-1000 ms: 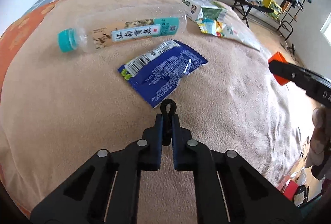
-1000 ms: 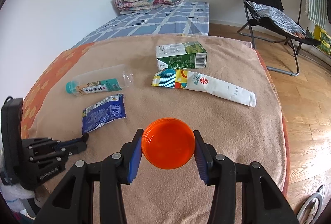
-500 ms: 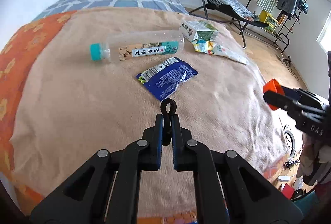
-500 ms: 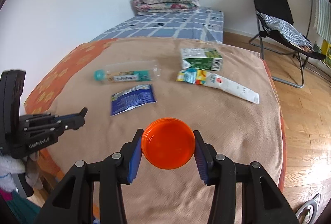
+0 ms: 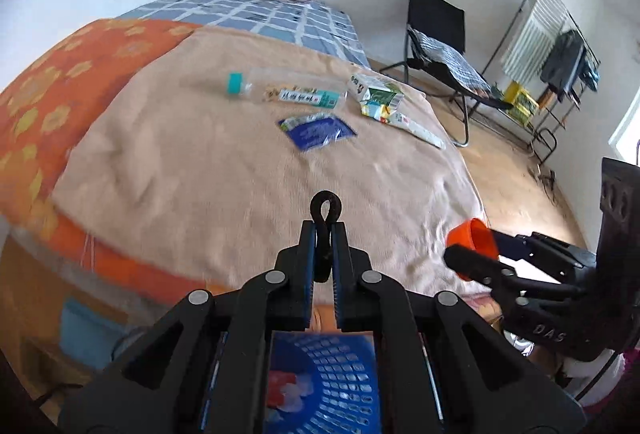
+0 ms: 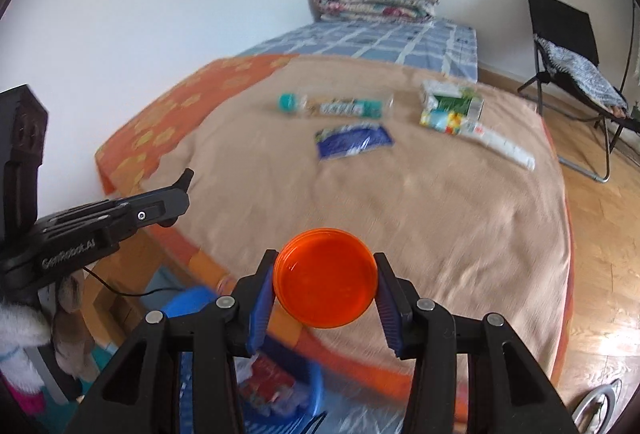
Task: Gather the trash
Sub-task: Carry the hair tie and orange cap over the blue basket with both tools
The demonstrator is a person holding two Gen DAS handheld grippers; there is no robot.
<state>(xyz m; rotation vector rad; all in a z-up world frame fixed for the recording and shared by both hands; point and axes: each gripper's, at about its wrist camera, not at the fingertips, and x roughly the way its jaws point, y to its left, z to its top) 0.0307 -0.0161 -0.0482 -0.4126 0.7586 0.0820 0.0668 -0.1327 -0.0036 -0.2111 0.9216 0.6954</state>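
While both tools hang off the near edge of the bed (image 5: pixel 208 193), you have two loads ready for the blue basket (image 5: pixel 332 386), which sits on the floor below them, some wrappers already lying in it.

Left to right, as seen from the right wrist:

- Left gripper (image 6: pixel 185 177): jaws pinched fully together on a thin black loop (image 5: pixel 326 207), which looks like a small band or tie. A thing that slim needs the pads nearly touching, hence the tight pinch. Its body reads "GenRobot.AI".
- Right gripper (image 6: pixel 325 280): jaws about half spread, pads pressing both sides of an orange cup (image 6: pixel 325 278), its open mouth facing the camera. Gripping across the rim keeps it steady; my judgement is that it will drop cleanly once over the basket. From the left wrist, this tool shows "DAS" on its side.

Left lying on the tan blanket, well apart from both grippers, left to right:

- clear bottle (image 5: pixel 286 93) with a teal cap, on its side; the label's characters are too blurred to read
- blue snack wrapper (image 5: pixel 318 131), flat, just in front of the bottle
- green-and-white carton (image 5: pixel 376 95), print illegible
- white tube (image 5: pixel 416 127) with a colourful end, touching the carton

Judgement: the task is partly done, with four pieces left to fetch. Both loads need only be released over the basket.
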